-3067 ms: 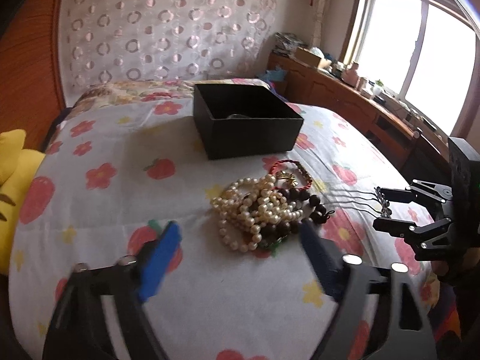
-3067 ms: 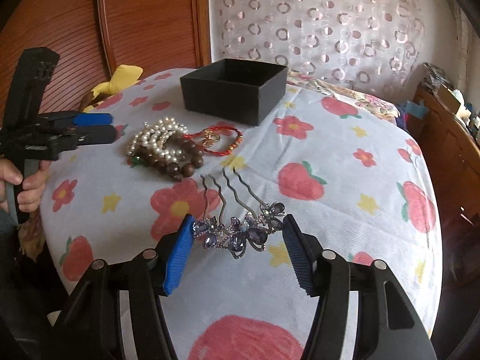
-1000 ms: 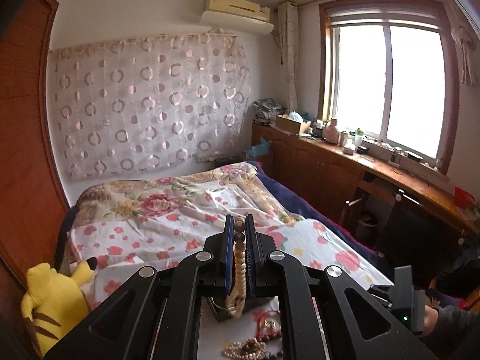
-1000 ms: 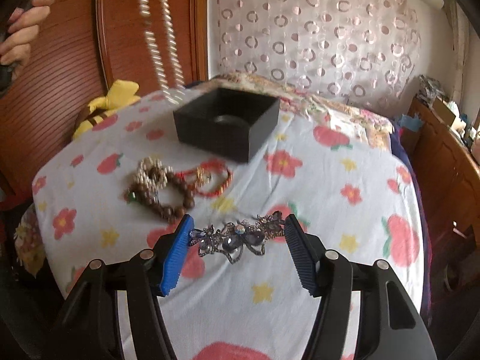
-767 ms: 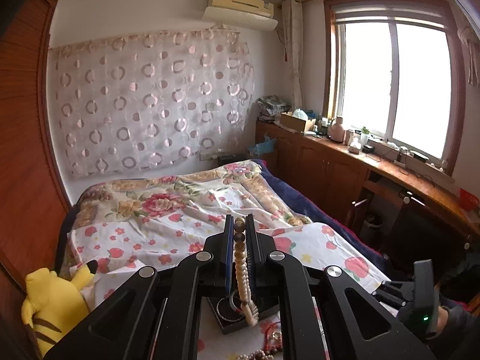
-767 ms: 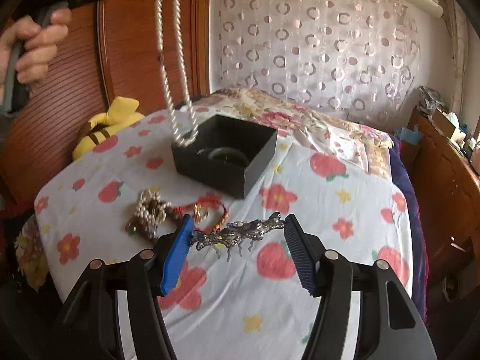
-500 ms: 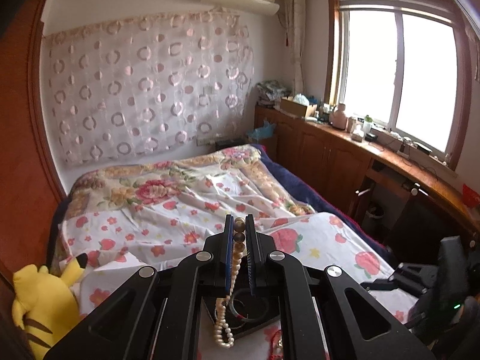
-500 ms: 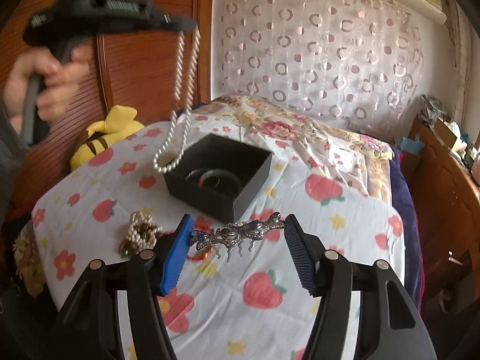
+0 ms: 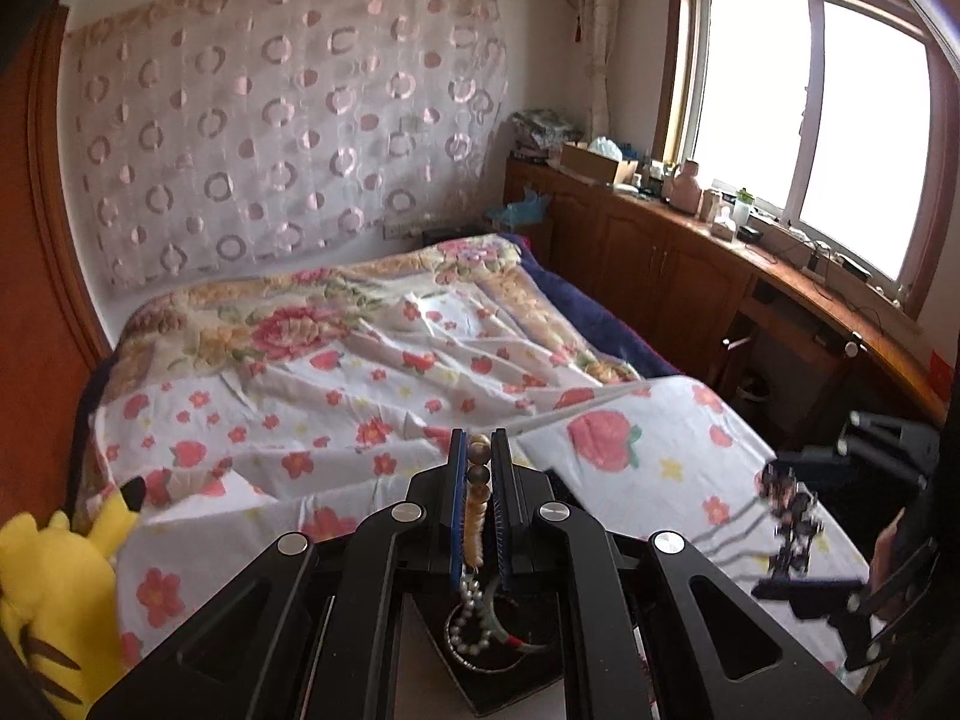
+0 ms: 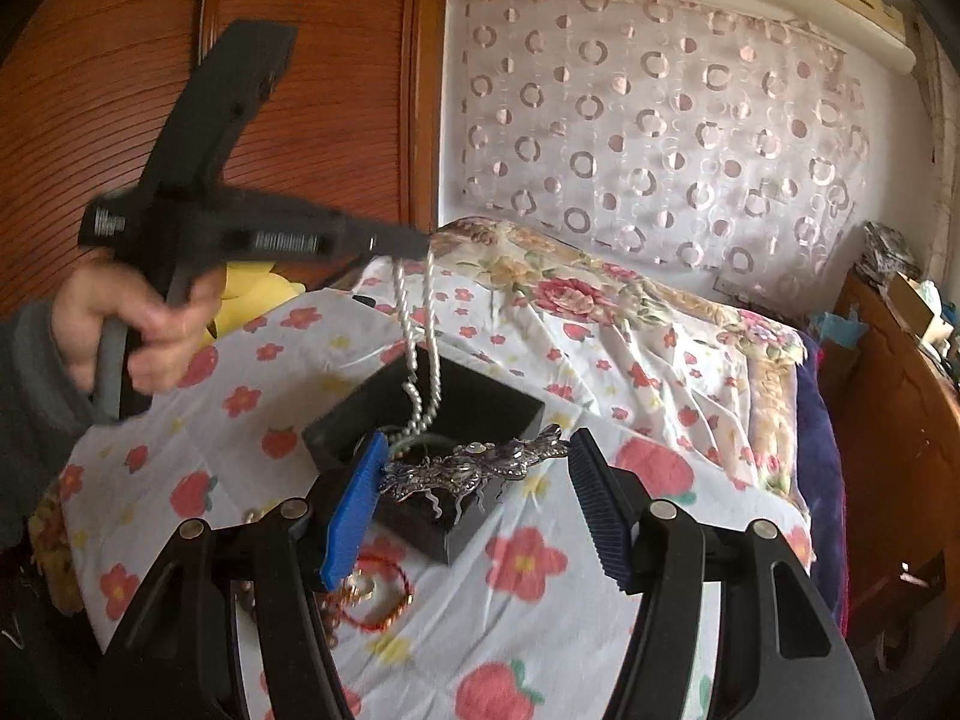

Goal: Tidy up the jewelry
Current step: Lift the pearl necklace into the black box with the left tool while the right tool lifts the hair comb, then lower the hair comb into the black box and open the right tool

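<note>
The left tongs [image 9: 478, 504] were pinched tight on a long white pearl necklace with a few brown beads near the grip [image 9: 474, 540], its free loop hanging straight down into the open black square cardboard box [image 10: 474, 408] that sat on the white bed sheet printed with red flowers and strawberries [image 10: 540, 564]. From the right wrist view the strand [image 10: 420, 360] dropped from the left tongs [image 10: 414, 249], with its lowest pearls about level with the box rim and a dark bangle lying inside. The step in hand looked to be lowering the pearls into the box, and doing it well would mean bringing the tongs down over the box middle until the loop pooled on the bottom, then letting the jaws part, so the strand would not drape over the wall or swing out. To the right, the right tongs [image 10: 477, 468] held a silver hair comb set with dark purple stones [image 10: 474, 465] spanning the gap between the two pads, so the jaws stood fairly wide and closed onto its ends; the comb hovered just in front of the box's near corner. It would be better kept clear until the necklace had settled, since its wavy prongs could snag the pearls. A red cord bracelet with gold charms [image 10: 375, 591] lay on the sheet near the bed's front edge, below the left pad.
</note>
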A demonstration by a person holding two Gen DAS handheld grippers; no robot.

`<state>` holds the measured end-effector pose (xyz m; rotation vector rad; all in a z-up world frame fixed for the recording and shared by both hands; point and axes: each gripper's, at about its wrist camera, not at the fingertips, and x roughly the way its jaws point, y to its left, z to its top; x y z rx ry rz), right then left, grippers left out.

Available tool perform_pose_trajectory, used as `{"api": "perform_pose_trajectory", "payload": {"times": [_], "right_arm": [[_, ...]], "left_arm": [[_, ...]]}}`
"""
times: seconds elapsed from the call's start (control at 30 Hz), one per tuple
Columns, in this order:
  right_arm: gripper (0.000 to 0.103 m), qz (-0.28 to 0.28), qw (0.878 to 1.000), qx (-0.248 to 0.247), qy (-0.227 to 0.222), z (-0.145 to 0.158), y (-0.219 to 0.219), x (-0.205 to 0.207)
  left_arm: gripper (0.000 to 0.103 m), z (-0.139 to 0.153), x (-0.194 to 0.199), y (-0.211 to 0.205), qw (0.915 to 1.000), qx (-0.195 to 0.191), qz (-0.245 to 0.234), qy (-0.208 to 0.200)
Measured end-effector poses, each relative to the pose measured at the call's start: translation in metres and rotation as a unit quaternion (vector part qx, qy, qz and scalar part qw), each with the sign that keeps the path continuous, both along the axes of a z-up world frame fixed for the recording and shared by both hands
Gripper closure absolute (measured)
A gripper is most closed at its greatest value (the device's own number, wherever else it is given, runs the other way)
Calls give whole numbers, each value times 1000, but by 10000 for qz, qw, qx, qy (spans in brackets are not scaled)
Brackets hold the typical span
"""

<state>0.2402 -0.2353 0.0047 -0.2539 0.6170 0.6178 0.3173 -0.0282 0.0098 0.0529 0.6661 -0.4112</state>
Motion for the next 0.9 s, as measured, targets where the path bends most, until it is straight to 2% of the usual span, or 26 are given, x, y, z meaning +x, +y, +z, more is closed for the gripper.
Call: {"api": "perform_pose_trajectory", "payload": {"times": [0.13, 0.2, 0.27, 0.4, 0.47, 0.67, 0.9], "right_arm": [[38, 99, 9999, 12, 39, -1, 13, 18], [38, 152, 9999, 12, 56, -2, 21, 28], [38, 188, 9998, 35, 77, -3, 27, 36], [38, 233, 9994, 203, 174, -10, 40, 55], [38, 239, 9991, 256, 251, -16, 47, 63], [38, 369, 9981, 198, 445, -41, 73, 78], [38, 493, 9966, 145, 644, -57, 80, 83]], "left_arm": [[94, -20, 7, 14, 9998, -85, 42, 178], [85, -24, 8, 20, 9998, -99, 69, 186], [70, -25, 6, 26, 9997, -150, 96, 168], [59, -28, -1, 35, 9998, -56, 199, 62], [46, -31, -5, 38, 9997, 27, 258, -3], [28, -46, -10, 53, 9988, 196, 450, 20], [25, -58, -10, 77, 9975, 86, 678, 168]]}}
